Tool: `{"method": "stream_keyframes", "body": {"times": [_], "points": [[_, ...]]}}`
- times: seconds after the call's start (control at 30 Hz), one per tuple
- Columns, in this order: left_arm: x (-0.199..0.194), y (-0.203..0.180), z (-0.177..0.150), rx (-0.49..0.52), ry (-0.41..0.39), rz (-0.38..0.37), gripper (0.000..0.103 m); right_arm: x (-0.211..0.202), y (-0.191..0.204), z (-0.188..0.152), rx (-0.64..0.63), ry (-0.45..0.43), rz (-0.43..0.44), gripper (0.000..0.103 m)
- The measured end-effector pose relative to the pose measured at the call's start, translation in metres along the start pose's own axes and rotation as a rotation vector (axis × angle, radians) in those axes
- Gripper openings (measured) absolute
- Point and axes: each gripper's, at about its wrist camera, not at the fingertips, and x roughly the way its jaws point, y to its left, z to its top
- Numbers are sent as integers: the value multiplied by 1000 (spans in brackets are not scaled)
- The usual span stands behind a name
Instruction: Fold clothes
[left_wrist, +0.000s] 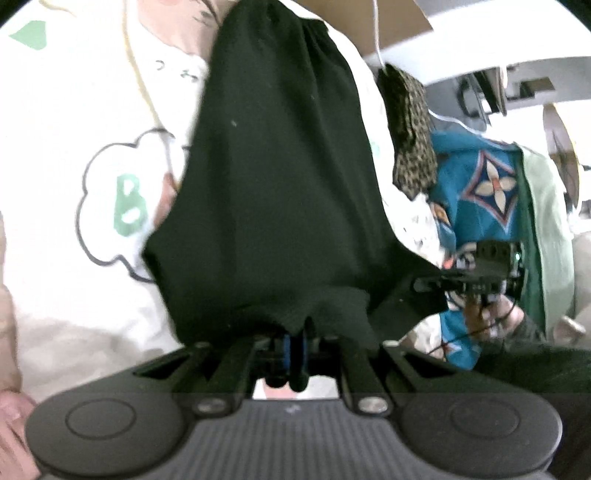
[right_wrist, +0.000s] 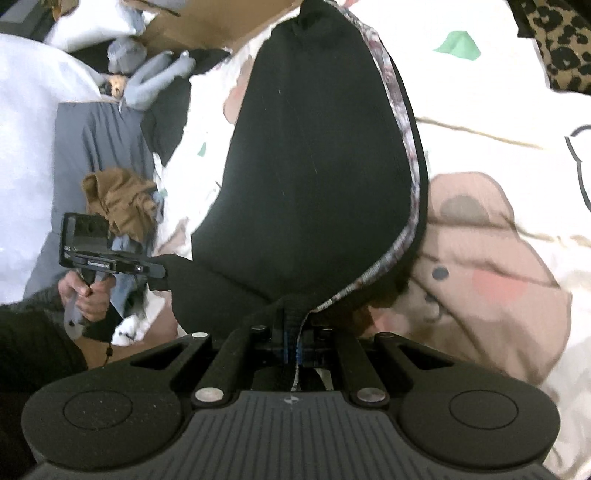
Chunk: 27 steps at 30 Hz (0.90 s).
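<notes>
Black fabric fills both views: we hold the black garment (left_wrist: 280, 177) by its near edge, the left tool (left_wrist: 295, 354) pinching one corner and the right tool (right_wrist: 295, 347) pinching the other at the patterned trim (right_wrist: 402, 155). It trails forward and away from both tools onto the cartoon-print bedsheet (left_wrist: 74, 92). We judge its long axis runs straight ahead, so neither hand is nearer.

Black garment (left_wrist: 273, 166), leopard-print cloth (left_wrist: 410, 140), teal floral fabric (left_wrist: 484, 184), white bear-print sheet (right_wrist: 491, 258).
</notes>
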Motion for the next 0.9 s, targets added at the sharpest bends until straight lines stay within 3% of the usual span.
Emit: {"method": "stream_keyframes", "body": {"times": [0.2, 0.3, 0.5, 0.9], "points": [[-15, -13, 1, 39, -12, 41, 6, -11, -2, 17, -4, -25, -15, 3], [-22, -18, 9, 65, -63, 54, 6, -20, 3, 27, -40, -57, -25, 3], [-32, -7, 27, 34, -161, 53, 6, -26, 0, 44, -1, -203, 27, 3], [-30, -18, 75, 33, -302, 93, 6, -20, 15, 94, -22, -263, -49, 3]]}}
